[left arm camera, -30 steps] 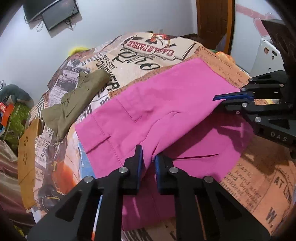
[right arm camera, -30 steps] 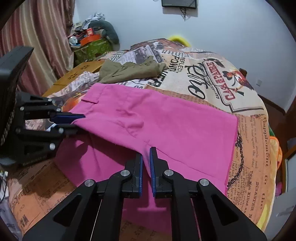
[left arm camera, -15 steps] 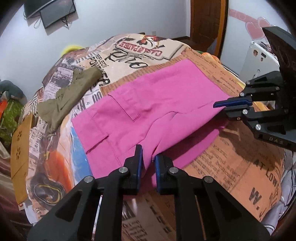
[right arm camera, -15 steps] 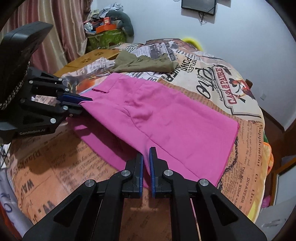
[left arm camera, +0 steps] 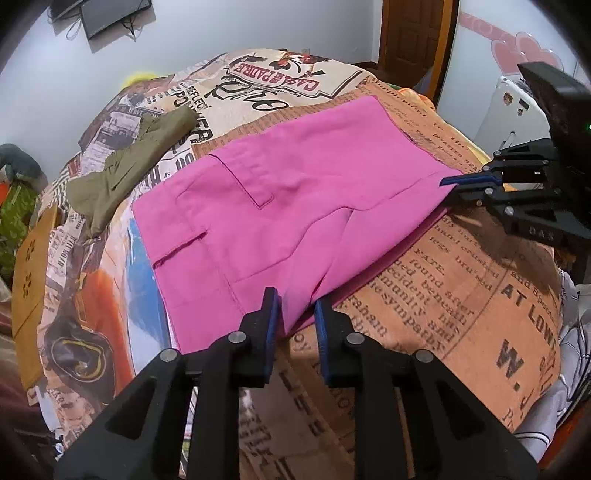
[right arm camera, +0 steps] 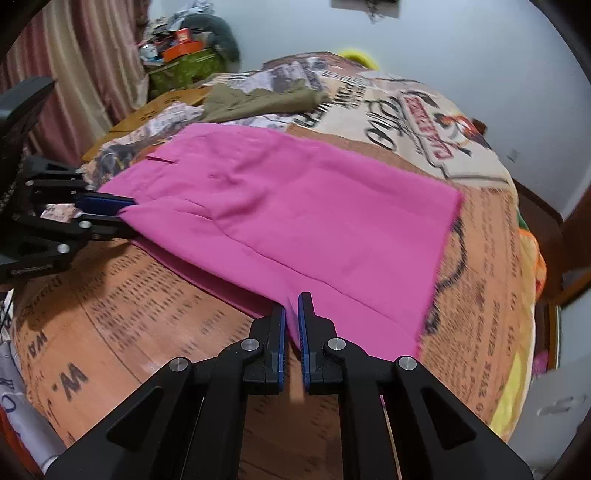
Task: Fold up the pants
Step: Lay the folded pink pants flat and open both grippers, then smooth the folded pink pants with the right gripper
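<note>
The pink pants [left arm camera: 295, 199] lie folded on the printed bedspread [left arm camera: 461, 295], also seen in the right wrist view [right arm camera: 295, 214]. My left gripper [left arm camera: 295, 306] is shut on the near edge of the pants at the waist end, and it shows at the left of the right wrist view [right arm camera: 122, 214]. My right gripper [right arm camera: 291, 310] is shut on the near edge at the leg end, and it shows at the right of the left wrist view [left arm camera: 454, 188]. Both hold the folded-over layer low over the layer beneath.
Olive green pants [left arm camera: 125, 166] lie crumpled farther back on the bed, also in the right wrist view [right arm camera: 258, 99]. A cardboard box [left arm camera: 29, 280] sits at the bed's left side. A curtain [right arm camera: 74, 66] and clutter stand beyond. A door [left arm camera: 413, 33] is at the back.
Both grippers have carried the held edge of the pants away from me, across the lower layer, which is now almost covered. More bare bedspread shows in front of the grippers.
</note>
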### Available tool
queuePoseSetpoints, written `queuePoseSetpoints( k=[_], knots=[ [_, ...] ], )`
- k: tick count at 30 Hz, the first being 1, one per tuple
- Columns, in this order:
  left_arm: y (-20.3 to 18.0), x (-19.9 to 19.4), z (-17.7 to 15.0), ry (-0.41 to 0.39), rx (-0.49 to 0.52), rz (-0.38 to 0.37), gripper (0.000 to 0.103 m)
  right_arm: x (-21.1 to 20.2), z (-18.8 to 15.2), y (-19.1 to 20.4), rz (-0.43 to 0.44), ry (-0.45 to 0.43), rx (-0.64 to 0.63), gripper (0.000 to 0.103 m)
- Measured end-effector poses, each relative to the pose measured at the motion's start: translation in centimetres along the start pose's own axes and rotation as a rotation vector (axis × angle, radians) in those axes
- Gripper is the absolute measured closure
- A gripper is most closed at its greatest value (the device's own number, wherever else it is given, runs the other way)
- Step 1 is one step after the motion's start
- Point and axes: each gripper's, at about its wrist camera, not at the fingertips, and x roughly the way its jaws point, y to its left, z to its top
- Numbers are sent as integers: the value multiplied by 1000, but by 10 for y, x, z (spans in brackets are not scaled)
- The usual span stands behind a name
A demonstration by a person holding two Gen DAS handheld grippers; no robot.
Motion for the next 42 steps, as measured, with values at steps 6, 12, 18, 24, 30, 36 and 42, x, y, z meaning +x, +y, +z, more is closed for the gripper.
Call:
queuePoseSetpoints(
  k=[6, 12, 18, 24, 30, 36, 42],
  knots=[
    [2, 4, -3, 4, -27, -15, 81, -3, -15, -28, -68, 18, 74, 97],
    [2, 5, -3, 8, -32, -27, 80, -3, -31, -47, -120, 52, 121, 97],
    [4, 2, -3, 19, -32, -36, 75, -3, -43, -60, -167, 93, 148, 93],
    [12, -21, -9, 1, -41, -27, 39, -21, -46, -79, -188, 96, 224, 93],
    [43, -52, -11, -69, -147, 24, 38, -47, -27, -71, -126, -11, 265, 74],
    [61, -47, -1, -80, -269, 11, 40, -34, -3, -40, 14, -60, 269, 60],
    [42, -3, 2, -7, -212, 53, 46, 13, -4, -23, 62, 52, 246, 60]
  ],
)
